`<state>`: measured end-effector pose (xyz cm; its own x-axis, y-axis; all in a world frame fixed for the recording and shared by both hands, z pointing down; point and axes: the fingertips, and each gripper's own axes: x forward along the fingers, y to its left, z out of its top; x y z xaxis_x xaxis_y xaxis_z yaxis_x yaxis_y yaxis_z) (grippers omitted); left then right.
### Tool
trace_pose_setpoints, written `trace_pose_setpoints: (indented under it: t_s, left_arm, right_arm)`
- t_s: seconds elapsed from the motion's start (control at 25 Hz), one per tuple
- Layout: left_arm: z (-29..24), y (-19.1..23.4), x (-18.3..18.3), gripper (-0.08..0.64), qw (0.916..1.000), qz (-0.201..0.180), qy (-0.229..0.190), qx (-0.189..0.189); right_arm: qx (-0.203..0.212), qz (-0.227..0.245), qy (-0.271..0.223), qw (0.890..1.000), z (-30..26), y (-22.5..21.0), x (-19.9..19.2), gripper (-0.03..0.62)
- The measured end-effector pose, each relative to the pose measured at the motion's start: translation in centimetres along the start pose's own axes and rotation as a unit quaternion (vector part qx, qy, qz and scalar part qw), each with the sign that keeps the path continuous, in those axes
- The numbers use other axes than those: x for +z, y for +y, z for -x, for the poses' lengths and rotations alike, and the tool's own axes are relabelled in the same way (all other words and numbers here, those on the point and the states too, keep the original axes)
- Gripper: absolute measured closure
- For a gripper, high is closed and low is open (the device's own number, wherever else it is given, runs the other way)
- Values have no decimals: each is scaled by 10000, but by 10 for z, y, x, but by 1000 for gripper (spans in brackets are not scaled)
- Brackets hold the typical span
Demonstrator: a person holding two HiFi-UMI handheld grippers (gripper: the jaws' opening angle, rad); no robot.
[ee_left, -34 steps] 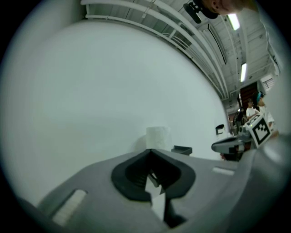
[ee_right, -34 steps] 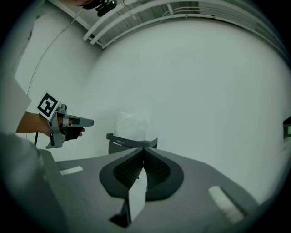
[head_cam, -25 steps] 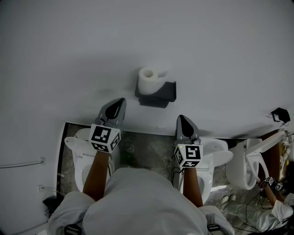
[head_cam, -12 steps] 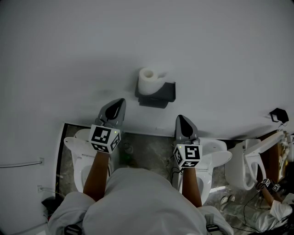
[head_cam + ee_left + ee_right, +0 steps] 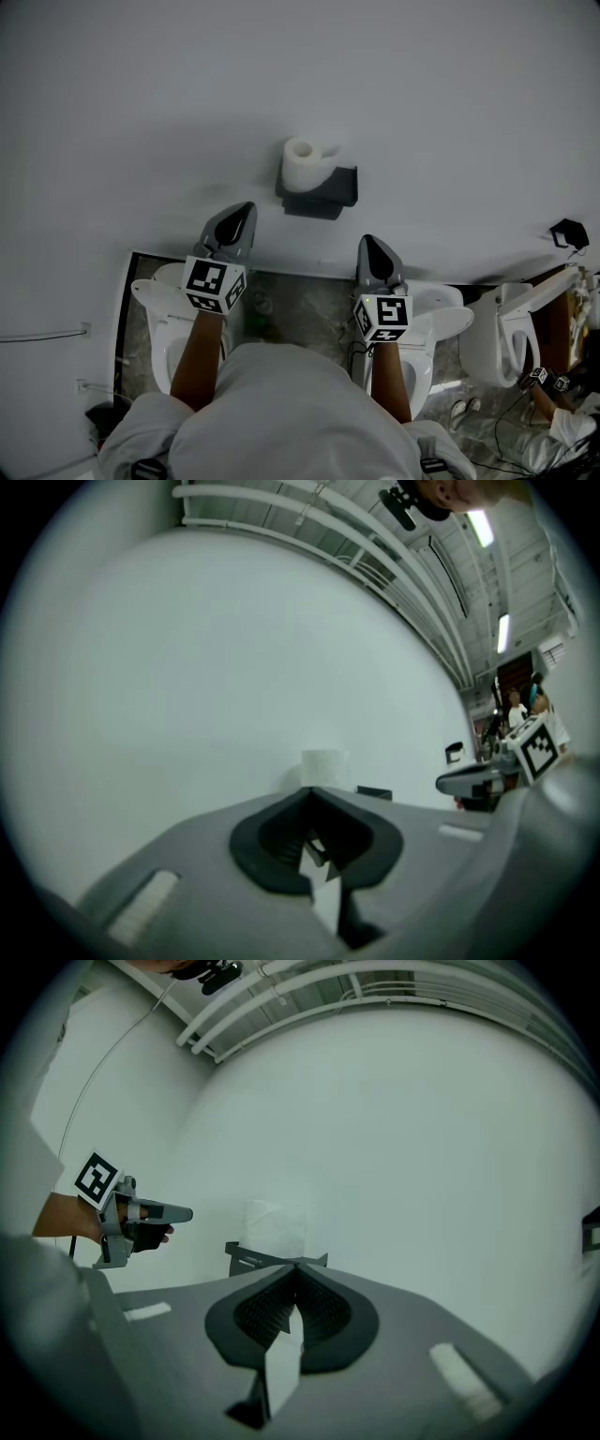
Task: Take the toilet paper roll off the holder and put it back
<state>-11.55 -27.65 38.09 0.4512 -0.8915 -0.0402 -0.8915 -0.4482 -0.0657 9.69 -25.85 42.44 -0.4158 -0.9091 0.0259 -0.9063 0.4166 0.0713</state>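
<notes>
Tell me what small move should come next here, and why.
Probably open the right gripper: its view lines up with the toilet paper roll. It and the left gripper are both shut, empty and short of the roll, which stands untouched on its holder.

roll (image 5: pixel 302 165): we see soft, matt white paper
holder (image 5: pixel 337 187): dark, smooth, matt to us
wall (image 5: pixel 131 103): smooth, matt white

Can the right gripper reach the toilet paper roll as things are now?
Probably yes. Nothing stands between the right gripper and the toilet paper roll, which sits exposed on the holder; its shut jaws must open first.
</notes>
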Motion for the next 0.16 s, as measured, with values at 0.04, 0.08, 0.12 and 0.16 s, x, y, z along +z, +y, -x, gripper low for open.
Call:
trace_pose_setpoints:
  t_s: [0.04, 0.08, 0.12, 0.16]
  left_arm:
    - [1, 0, 0, 561, 10000, 6, -5, 2]
    - [1, -1, 0, 561, 10000, 12, -9, 2]
    - [1, -2, 1, 561, 10000, 16, -13, 1]
    - [2, -2, 1, 561, 10000, 21, -17, -1]
  right_arm:
    - [1, 3, -3, 10000, 0, 0, 0, 591]
    - [2, 6, -6, 10000, 1, 0, 0, 591]
    - [3, 8, -8, 10000, 1, 0, 1, 591]
    - [4, 11, -11, 10000, 2, 0, 1, 591]
